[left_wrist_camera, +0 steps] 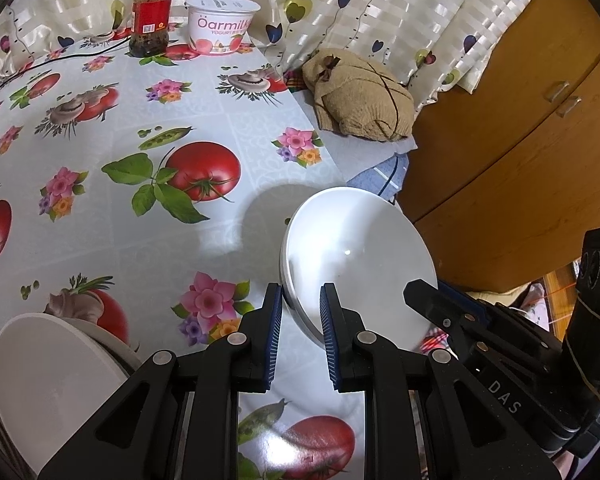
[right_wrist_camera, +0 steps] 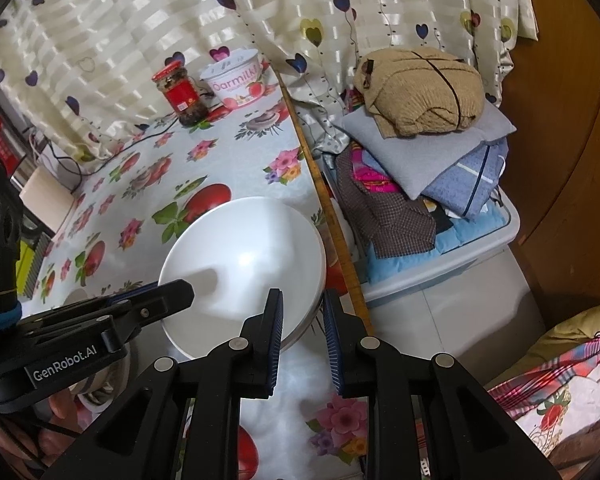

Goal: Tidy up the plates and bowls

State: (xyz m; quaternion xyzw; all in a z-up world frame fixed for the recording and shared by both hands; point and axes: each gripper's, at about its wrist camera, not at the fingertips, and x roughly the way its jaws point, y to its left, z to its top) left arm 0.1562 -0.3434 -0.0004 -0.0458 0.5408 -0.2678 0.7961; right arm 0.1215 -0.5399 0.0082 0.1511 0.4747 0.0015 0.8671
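Plates and bowls are only partly sorted, as far as these views show. One round white glazed plate, perhaps two stacked since a second rim shows at its left edge, sits at the right edge of the table with the flower-and-tomato oilcloth, overhanging slightly toward the floor side. At the lower left of the left wrist view a separate stack of pale round plates stands leaning, apparently in some holder I cannot make out.

The left gripper has its blue-padded jaws parted on either side of the plate's near rim, not clenched. The right gripper likewise straddles the rim's right side with a visible gap on both pads, so it is released too. Neither claw is gripping yet.

My reading: the leaning stack is the finished part, and this plate remains to be gripped, lifted and joined to it. A red-lidded glass jar and a white yogurt tub stand well apart at the far end, out of the way
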